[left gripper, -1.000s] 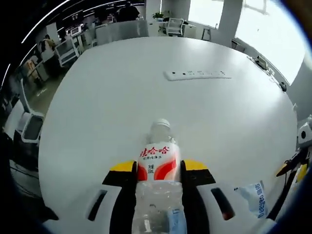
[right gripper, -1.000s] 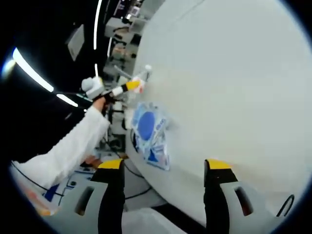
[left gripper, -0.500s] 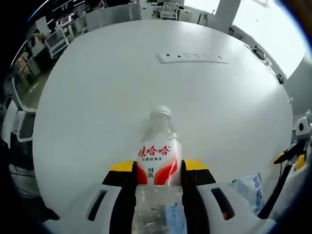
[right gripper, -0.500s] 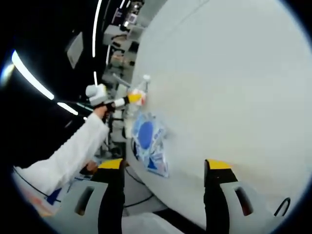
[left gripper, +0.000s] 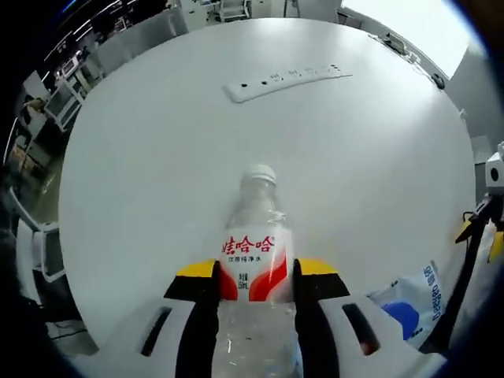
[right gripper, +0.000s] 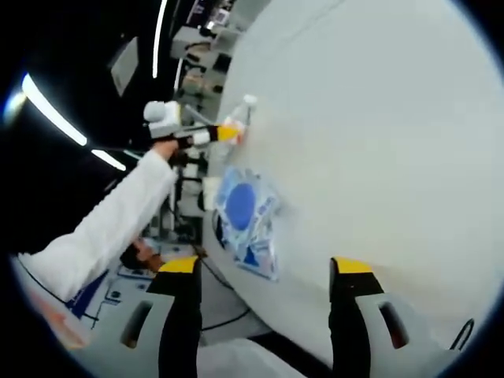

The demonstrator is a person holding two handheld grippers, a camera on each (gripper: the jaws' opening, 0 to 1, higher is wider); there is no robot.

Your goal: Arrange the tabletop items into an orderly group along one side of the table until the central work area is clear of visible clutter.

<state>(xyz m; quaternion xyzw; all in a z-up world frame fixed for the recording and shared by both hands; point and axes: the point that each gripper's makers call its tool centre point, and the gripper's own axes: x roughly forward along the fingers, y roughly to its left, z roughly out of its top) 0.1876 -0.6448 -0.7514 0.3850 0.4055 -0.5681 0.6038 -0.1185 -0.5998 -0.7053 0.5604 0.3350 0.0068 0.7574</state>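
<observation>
The left gripper (left gripper: pixel 256 276) has its fingers clamped on the water bottle (left gripper: pixel 253 244), which has come closer to the blue packet (right gripper: pixel 246 220) at 4 o'clock on the desk (left gripper: pixel 157 157). The right gripper (right gripper: pixel 264 279) keeps its fingers apart, holding nothing. A tidy group is starting.

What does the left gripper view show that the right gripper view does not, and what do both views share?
Left gripper view alone: the long white power strip far across the table, and the bottle's red label.

Right gripper view alone: the person's white sleeve behind the left tongs, and the right tongs open on nothing.

Both: the white table, the water bottle clamped in the left tongs, the blue-and-white packet at the table's edge.
</observation>
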